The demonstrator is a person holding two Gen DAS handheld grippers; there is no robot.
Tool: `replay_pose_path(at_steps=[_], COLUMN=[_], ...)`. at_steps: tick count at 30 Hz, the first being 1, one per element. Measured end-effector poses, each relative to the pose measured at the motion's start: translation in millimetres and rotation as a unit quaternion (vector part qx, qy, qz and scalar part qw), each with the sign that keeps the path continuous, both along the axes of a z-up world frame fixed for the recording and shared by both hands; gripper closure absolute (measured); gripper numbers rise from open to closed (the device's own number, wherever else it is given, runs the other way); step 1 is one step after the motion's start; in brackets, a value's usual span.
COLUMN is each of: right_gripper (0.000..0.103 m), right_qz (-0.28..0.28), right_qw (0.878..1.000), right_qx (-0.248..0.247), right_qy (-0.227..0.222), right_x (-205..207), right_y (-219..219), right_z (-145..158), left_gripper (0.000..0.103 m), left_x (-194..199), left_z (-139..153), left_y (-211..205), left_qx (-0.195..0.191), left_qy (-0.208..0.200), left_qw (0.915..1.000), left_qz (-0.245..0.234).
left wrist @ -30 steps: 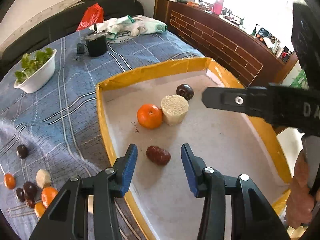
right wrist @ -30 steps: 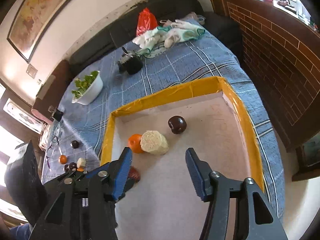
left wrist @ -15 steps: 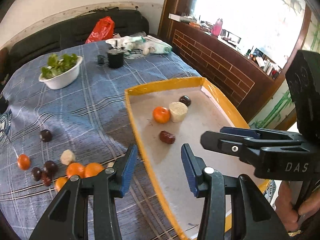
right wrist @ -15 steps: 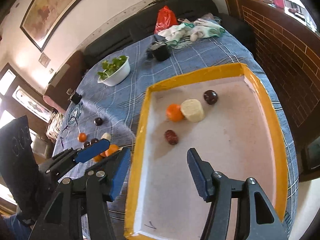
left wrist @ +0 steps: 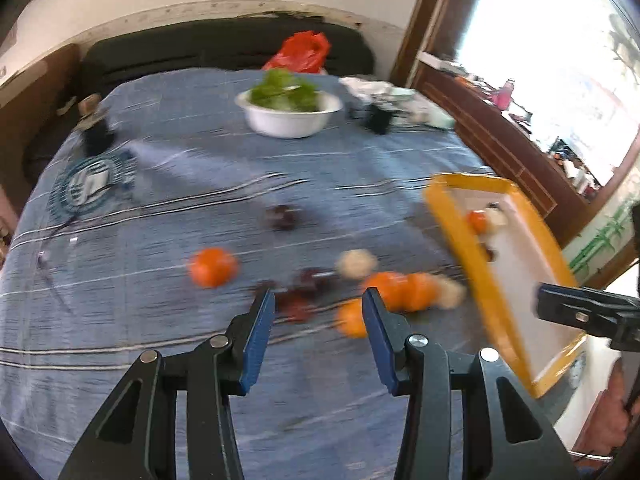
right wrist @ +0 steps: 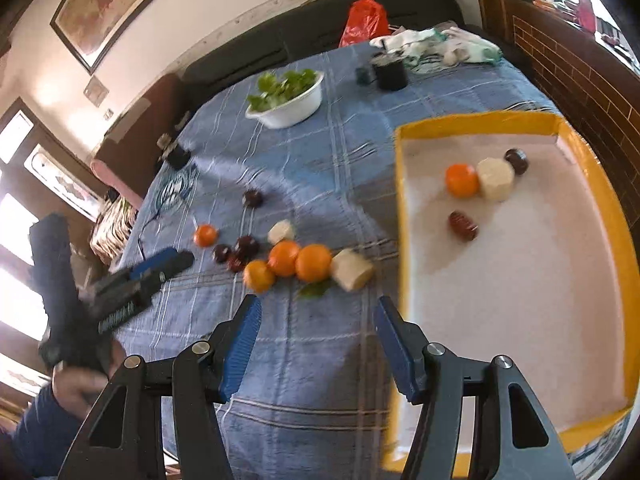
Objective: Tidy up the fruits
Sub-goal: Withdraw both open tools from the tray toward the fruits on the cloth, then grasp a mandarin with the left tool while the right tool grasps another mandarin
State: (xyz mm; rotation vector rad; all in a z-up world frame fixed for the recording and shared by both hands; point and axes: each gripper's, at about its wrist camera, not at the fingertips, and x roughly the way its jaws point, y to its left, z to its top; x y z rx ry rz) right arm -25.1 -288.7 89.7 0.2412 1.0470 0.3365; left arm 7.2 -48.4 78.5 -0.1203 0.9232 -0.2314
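Note:
Loose fruit lies in a blurred cluster on the blue cloth: oranges (right wrist: 314, 263), pale chunks (right wrist: 352, 269) and dark fruits (right wrist: 247, 245). My left gripper (left wrist: 318, 304) hovers open and empty just in front of this cluster (left wrist: 400, 290). A lone orange (left wrist: 212, 266) sits to its left. My right gripper (right wrist: 318, 312) is open and empty over the cloth, just left of the yellow-rimmed tray (right wrist: 400, 200). The tray holds an orange (right wrist: 462, 179), a pale cylinder (right wrist: 496, 179), a dark round fruit (right wrist: 517, 160) and a reddish-brown fruit (right wrist: 463, 225).
A white bowl of greens (right wrist: 288, 100) and a black cup (right wrist: 390, 72) stand farther back. A heap of cloth (right wrist: 440, 50) and a red bag (right wrist: 364, 20) lie at the far edge. A brick ledge (right wrist: 580, 72) runs along the right. A green leaf (right wrist: 314, 290) lies by the oranges.
Both grippers have swung left, off the tray and over the blue cloth toward the loose fruit. The jaw gaps look the same. The four pieces in the tray have not moved.

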Motion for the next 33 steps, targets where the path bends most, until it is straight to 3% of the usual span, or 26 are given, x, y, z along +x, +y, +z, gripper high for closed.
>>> replay_pose_path(at_steps=[6, 13, 22, 26, 28, 33], right_gripper=[0.039, 0.039, 0.039, 0.039, 0.039, 0.039], right_qz=[-0.006, -0.037, -0.089, -0.087, -0.080, -0.047], right_qw=[1.000, 0.998, 0.994, 0.994, 0.995, 0.997], right_qx=[-0.018, -0.039, -0.059, -0.062, -0.061, -0.057], right_qy=[0.010, 0.009, 0.007, 0.013, 0.018, 0.015], right_x=[-12, -22, -35, -33, -29, -8], right_y=[26, 29, 15, 16, 19, 28], right_z=[-6, 0, 9, 5, 1, -8], left_gripper=[0.059, 0.059, 0.059, 0.060, 0.069, 0.069], left_x=[27, 58, 81, 76, 72, 46], left_z=[-20, -35, -61, -67, -67, -66], left_y=[39, 34, 34, 30, 30, 30], left_qx=[0.008, 0.025, 0.040, 0.051, 0.046, 0.036], left_qy=[0.014, 0.013, 0.023, 0.009, 0.006, 0.012], left_qw=[0.9999, 0.9988, 0.9977, 0.9972, 0.9976, 0.9987], left_qz=[-0.005, -0.039, -0.049, -0.053, -0.051, -0.035])
